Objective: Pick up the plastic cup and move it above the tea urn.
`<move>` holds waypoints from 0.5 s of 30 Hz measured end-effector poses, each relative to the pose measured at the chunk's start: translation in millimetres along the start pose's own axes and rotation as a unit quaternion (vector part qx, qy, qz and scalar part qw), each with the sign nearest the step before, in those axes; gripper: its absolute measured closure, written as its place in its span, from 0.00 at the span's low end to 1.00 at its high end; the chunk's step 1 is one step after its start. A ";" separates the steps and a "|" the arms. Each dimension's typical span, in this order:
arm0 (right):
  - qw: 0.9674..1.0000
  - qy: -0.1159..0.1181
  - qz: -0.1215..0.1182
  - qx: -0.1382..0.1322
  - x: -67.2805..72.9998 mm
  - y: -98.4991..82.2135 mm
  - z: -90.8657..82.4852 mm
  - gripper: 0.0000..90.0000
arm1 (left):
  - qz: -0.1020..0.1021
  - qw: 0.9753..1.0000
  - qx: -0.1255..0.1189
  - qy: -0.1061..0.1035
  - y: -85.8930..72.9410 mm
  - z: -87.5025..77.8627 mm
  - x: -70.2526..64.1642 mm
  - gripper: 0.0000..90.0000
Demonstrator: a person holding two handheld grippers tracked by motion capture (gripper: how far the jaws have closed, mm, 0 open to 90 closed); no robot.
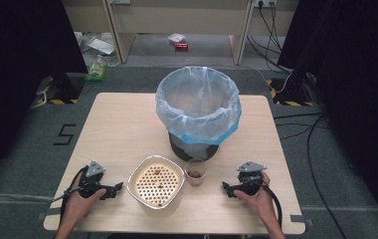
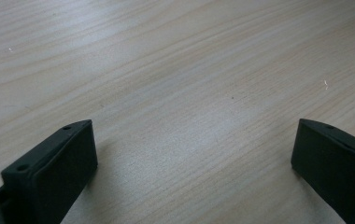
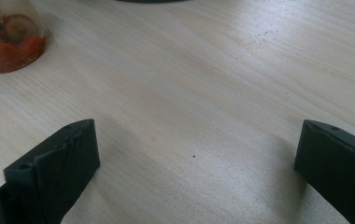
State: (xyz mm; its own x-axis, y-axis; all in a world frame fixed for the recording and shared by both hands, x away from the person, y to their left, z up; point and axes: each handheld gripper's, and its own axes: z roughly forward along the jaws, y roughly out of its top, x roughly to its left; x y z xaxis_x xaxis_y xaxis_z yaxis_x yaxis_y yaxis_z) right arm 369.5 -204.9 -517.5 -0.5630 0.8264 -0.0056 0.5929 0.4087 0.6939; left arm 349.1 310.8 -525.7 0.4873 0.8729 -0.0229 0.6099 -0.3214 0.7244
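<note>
A bin (image 1: 198,107) lined with a translucent blue-edged bag stands at the middle of the wooden table (image 1: 122,119). In front of it sit a white perforated strainer basket (image 1: 155,181) and a small clear cup (image 1: 195,172) holding reddish-brown food scraps; the cup (image 3: 8,35) appears at the top left of the right gripper view. My left gripper (image 1: 119,188) rests on the table left of the strainer, open, jaws wide apart over bare wood (image 2: 189,140). My right gripper (image 1: 225,187) rests right of the cup, open, with nothing between its jaws (image 3: 194,154).
The table's near edge lies just behind both hands. Beyond the far edge are a grey floor, a wooden bench (image 1: 177,20), cables (image 1: 296,124) and black stands (image 1: 62,84) at both sides. Bare wood surrounds the bin on the left and right.
</note>
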 end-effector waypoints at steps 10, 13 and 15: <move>1.000 -0.002 -0.005 -0.002 0.3 0.0 -0.1 0.02 | 0.000 1.000 0.000 0.000 0.0 0.0 0.0 0.00; 1.000 0.002 -0.009 -0.013 1.2 0.0 -2.0 0.16 | 0.000 1.000 0.000 0.000 0.0 0.0 0.0 0.00; 1.000 0.005 -0.016 -0.018 2.2 0.9 -3.9 0.23 | 0.000 1.000 0.000 0.000 0.0 0.0 0.1 0.00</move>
State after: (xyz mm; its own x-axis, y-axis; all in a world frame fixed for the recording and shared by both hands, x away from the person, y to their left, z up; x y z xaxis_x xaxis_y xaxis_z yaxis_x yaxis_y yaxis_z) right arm 366.6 -204.3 -514.2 -0.5873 0.8091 -0.0205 0.5542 0.4204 0.7184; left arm 349.2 310.9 -525.7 0.4876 0.8728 -0.0228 0.6098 -0.3218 0.7243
